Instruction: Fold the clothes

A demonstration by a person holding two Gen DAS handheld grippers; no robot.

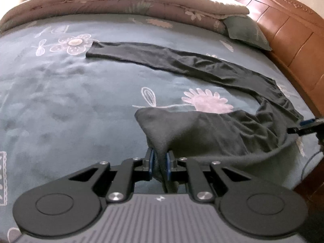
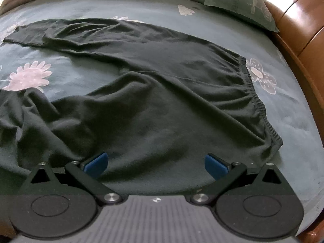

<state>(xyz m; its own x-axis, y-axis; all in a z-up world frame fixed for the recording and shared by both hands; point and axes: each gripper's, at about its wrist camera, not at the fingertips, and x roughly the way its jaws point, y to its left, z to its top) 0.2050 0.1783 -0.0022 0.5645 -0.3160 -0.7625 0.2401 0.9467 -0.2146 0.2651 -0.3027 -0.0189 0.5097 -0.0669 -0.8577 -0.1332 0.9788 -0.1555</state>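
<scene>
Dark grey-black fleecy trousers (image 2: 162,93) are spread across a bed (image 1: 60,101) with a blue-grey floral sheet. In the left wrist view one leg lies flat across the upper middle of the frame. The other leg's end is pulled up into a peak at lower centre, because the left gripper (image 1: 160,160) has its fingers nearly closed, pinching that bunch of cloth between the blue pads. My guess is it's carrying that leg over onto the flat one for a lengthwise fold.

The right gripper (image 2: 155,163) has its fingers spread wide at the bottom of its own frame, right over the seat of the trousers, with the elastic waistband (image 2: 251,85) at right. It isn't gripping anything; whether the pads touch the fabric I can't tell. Probably it's there to pin the waist end so the whole thing doesn't slide.

Around it: a folded quilt (image 1: 121,2) along the top, a green pillow (image 2: 241,2) at upper right, and a wooden headboard (image 1: 287,32) down the right edge. Nothing really blocks the fold, though the headboard sits near the waistband.
</scene>
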